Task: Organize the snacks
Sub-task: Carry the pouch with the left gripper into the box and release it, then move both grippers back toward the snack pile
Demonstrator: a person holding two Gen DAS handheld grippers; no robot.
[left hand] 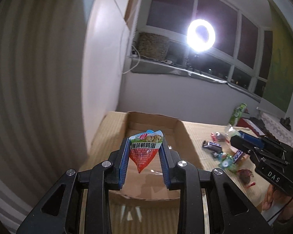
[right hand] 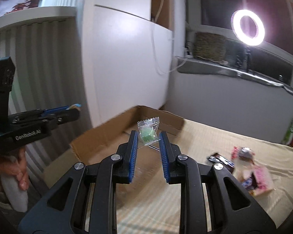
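Dark windows (left hand: 214,5) and a glowing ring light (left hand: 201,34) face you. On the beige mat (right hand: 214,142), your open brown cardboard box (left hand: 150,120); above it, left gripper (left hand: 143,146) pinches a red-and-white egg-snack pouch (left hand: 144,152), right gripper (right hand: 147,134) a clear green-candy wrapper (right hand: 148,130).

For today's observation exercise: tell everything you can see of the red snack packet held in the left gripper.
The red snack packet is a glossy plastic pouch, red below with white print, a pale blue top picturing small eggs, and a band of Chinese characters. It hangs crumpled, tapering to a point at the bottom, pinched between the left gripper's blue-padded fingers, in the air above the open cardboard box, touching nothing else.
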